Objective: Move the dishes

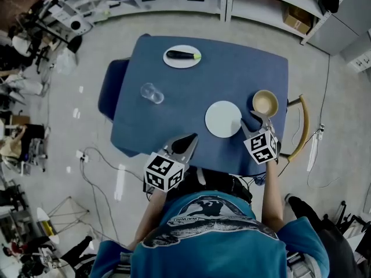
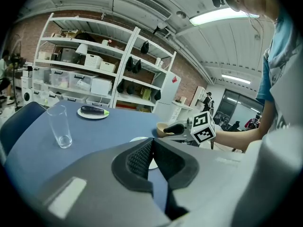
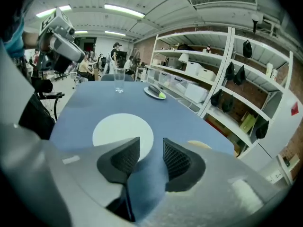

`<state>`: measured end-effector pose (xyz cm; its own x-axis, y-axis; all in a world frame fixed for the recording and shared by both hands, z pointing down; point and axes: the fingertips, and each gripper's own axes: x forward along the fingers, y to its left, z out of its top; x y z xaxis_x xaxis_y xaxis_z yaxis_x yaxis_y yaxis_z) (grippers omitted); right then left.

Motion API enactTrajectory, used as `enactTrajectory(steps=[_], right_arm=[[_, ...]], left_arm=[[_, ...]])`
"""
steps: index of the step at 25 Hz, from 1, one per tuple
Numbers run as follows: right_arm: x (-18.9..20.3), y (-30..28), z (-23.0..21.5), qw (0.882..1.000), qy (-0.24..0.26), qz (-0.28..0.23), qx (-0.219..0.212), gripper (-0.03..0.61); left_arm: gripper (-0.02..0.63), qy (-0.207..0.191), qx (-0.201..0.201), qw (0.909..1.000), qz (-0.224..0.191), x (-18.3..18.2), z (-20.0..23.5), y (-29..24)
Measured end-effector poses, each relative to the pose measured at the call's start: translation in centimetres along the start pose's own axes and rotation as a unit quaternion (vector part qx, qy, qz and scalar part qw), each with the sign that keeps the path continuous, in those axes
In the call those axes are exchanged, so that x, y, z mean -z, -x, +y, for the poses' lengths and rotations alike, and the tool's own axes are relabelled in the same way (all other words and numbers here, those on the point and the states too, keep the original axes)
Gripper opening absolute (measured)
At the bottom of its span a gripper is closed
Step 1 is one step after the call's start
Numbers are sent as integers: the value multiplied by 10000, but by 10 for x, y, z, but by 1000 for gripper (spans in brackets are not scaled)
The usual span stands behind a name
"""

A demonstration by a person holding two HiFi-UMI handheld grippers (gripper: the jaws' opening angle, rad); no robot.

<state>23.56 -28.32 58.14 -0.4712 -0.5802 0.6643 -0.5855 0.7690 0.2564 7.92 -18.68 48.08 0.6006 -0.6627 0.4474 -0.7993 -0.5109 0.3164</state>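
- Left claw (image 1: 190, 139): jaws pressed together, nothing between them, over the near edge of the blue bench (image 1: 174, 106).
- Glass (image 1: 152, 93): upright and empty, ahead and to the left of the left claw, well apart from it.
- Far plate (image 1: 182, 57): bears a dark long item (image 1: 181, 55); well beyond both claws.
- White plate (image 1: 223, 119): flat on the bench, between the two claws, just left of the right claw.
- Right claw (image 1: 258, 120): jaws spread, only bare bench in the gap.
- Tan bowl (image 1: 265, 103): just beyond the right claw's tips, slightly to their right.
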Motion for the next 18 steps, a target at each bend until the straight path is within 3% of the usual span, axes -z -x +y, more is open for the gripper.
enactTrajectory(steps=[7, 18], right_arm=[[-30, -1, 76, 9957, 377, -408, -739, 151], [-81, 14, 148, 9862, 152, -1074, -1253, 138]], left_arm=[[12, 116, -174, 9998, 1, 14, 0, 13], [12, 201, -381, 9989, -159, 37, 3, 59]])
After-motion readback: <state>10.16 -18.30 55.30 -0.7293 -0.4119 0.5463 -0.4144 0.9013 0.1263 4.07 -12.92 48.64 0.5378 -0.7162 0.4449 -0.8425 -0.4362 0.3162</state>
